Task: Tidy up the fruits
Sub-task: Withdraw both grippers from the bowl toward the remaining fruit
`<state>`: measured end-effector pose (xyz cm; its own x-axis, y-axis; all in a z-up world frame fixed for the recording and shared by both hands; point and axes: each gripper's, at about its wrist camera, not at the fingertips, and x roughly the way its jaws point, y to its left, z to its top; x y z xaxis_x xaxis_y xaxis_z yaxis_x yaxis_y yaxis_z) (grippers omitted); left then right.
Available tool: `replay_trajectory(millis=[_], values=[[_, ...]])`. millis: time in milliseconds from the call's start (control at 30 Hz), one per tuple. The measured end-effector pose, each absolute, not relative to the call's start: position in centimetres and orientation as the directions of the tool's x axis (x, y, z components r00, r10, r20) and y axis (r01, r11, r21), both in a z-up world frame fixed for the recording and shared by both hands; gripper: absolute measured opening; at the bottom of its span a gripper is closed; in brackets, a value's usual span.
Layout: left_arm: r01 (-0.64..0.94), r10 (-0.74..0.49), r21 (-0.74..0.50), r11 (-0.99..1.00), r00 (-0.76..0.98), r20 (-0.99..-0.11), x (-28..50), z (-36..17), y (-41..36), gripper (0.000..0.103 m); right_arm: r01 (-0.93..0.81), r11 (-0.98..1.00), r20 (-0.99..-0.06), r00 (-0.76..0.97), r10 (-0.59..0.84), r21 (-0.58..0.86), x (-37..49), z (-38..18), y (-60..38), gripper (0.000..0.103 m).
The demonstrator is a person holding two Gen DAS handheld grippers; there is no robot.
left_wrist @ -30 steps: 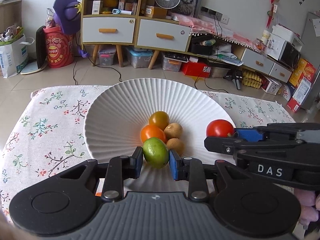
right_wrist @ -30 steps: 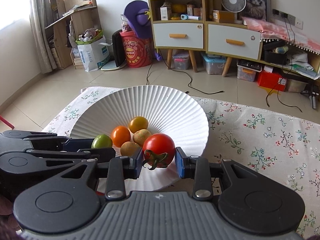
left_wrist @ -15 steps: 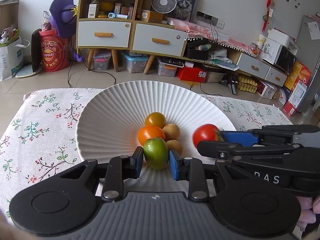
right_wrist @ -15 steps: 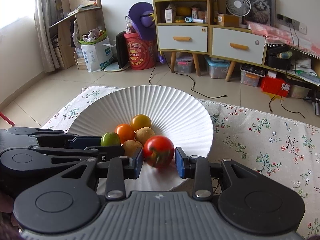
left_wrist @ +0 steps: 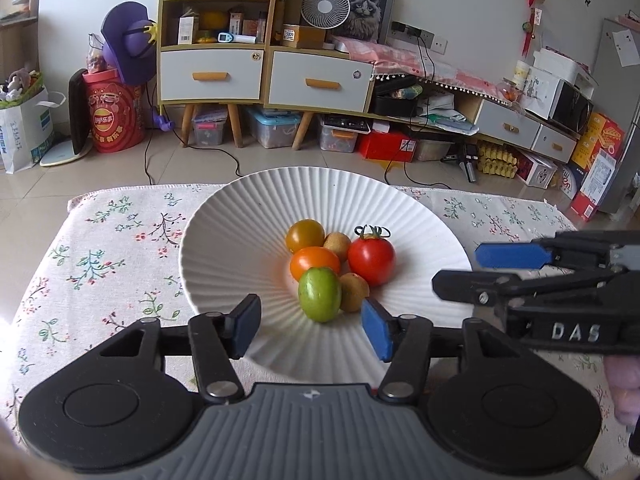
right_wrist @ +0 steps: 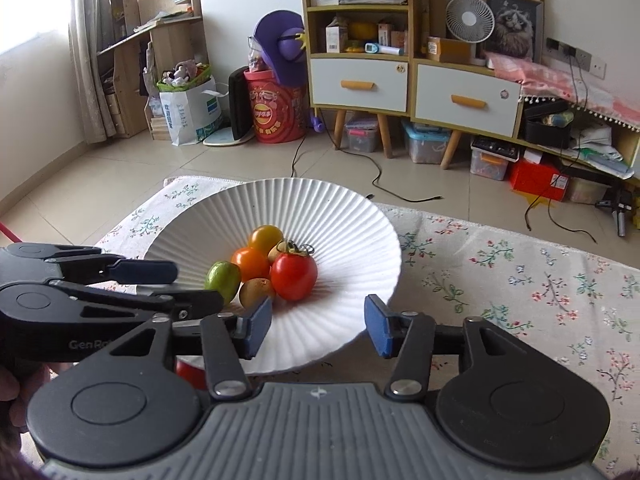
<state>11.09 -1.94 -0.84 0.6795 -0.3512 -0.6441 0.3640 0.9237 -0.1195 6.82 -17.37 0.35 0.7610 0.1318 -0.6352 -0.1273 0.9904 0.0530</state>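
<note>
Both of our grippers have let go since a second ago: the green tomato (left_wrist: 319, 294) and the red tomato (left_wrist: 371, 255) that we were clamping now lie loose in the white ribbed plate (left_wrist: 248, 216). Our left gripper (left_wrist: 312, 326) stands wide open and empty, its blue pads well apart, with the green tomato just ahead of the gap and touching neither pad. Our right gripper (right_wrist: 318, 326) is likewise spread wide with nothing between its pads; the red tomato sits ahead and slightly left of its centre, green stem upward. Beyond the green tomato, from our left gripper, come the orange tomato (left_wrist: 315, 262) and then the yellow-orange tomato (left_wrist: 305, 235). Two small brown kiwi-like fruits complete the cluster, one (left_wrist: 353, 291) just right of the green tomato, the other (left_wrist: 337, 245) behind it beside the red tomato. All six fruits huddle touching in the plate's hollow. Our plate rests on a floral tablecloth (right_wrist: 520, 280).
</note>
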Motion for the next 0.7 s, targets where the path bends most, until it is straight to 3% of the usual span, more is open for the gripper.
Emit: replay_trajectory(millis=[133, 200, 400, 700], values=[[0.382, -0.343, -0.084, 0.921, 0.688, -0.639, 9.9, -0.3, -1.3, 0.066, -0.107, 0.992, -0.635, 0.762, 0.124, 0.065, 6.3, 0.7, -17.7, 0.062], [0.367, -0.317, -0.069, 0.928, 0.678, -0.663, 9.5, -0.1, -0.9, 0.077, -0.106, 0.992, -0.636, 0.762, 0.122, 0.064, 5.9, 0.7, -17.6, 0.069], [0.368, -0.328, -0.096, 0.925, 0.642, -0.693, 8.2, 0.2, 0.7, 0.084, -0.135, 0.990, -0.636, 0.760, 0.135, 0.048, 4.4, 0.8, -17.1, 0.085], [0.374, -0.325, -0.097, 0.922, 0.618, -0.715, 6.1, -0.5, 2.1, 0.097, -0.151, 0.988, -0.643, 0.755, 0.133, 0.027, 2.1, 0.5, -16.7, 0.096]])
